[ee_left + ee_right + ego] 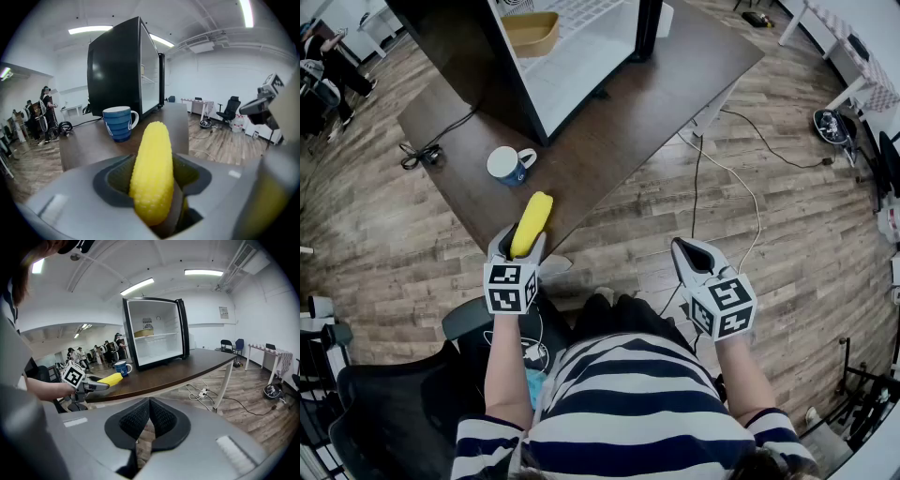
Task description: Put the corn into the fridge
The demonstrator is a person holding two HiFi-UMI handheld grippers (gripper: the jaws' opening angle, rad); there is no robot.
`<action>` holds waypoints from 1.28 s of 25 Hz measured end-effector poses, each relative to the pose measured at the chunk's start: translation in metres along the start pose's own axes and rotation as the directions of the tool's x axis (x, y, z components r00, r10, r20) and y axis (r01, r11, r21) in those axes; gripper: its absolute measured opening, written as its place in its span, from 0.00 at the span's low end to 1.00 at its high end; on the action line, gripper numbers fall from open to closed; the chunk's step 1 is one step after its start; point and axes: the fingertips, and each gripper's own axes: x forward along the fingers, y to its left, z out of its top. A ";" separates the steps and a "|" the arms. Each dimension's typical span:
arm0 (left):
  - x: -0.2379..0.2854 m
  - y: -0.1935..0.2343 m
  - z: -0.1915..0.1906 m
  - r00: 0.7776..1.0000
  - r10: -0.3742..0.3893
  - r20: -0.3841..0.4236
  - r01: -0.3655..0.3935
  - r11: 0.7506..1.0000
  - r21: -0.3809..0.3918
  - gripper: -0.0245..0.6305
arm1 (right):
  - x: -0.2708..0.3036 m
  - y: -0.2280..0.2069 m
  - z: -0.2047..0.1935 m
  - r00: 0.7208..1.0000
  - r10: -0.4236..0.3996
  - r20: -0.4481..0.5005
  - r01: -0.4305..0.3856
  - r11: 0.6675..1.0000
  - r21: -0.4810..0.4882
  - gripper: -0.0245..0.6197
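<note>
A yellow corn cob (531, 223) sticks forward out of my left gripper (517, 246), which is shut on it at the near edge of the brown table (619, 122). In the left gripper view the corn (152, 171) fills the space between the jaws. The small black fridge (572, 47) stands on the table with its door open and white shelves showing; the same fridge (154, 336) is in the right gripper view. My right gripper (694, 255) hangs over the floor right of the table, shut and holding nothing.
A blue mug (508, 165) stands on the table between the corn and the fridge. A yellow tray (531, 33) lies on a fridge shelf. Cables (741, 173) trail across the wooden floor. An office chair (384, 394) is at my left. People (40, 117) stand far off.
</note>
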 end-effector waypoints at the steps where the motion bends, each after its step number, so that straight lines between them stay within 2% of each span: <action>1: -0.003 -0.002 0.004 1.000 -0.004 0.011 0.004 1.000 -0.003 0.04 | 0.000 0.000 0.000 1.000 -0.002 0.001 0.002 1.000 -0.003 0.03; 10: -0.031 -0.029 0.040 0.994 -0.053 0.095 0.054 0.999 -0.007 0.04 | 0.000 0.002 0.002 0.999 -0.001 0.032 0.001 1.000 0.026 0.03; 17: -0.046 -0.057 0.067 0.984 -0.119 0.131 0.120 0.993 -0.006 0.04 | -0.002 0.000 -0.002 1.000 0.002 0.019 -0.002 1.000 0.023 0.03; 23: -0.056 -0.081 0.097 0.973 -0.138 0.184 0.140 0.990 0.005 0.04 | -0.006 -0.001 0.002 0.999 0.029 0.029 -0.029 1.000 0.005 0.03; 32: -0.059 -0.113 0.116 0.975 -0.137 0.173 0.132 0.990 0.042 0.04 | -0.010 -0.019 0.010 0.996 0.066 0.066 -0.066 0.998 0.005 0.03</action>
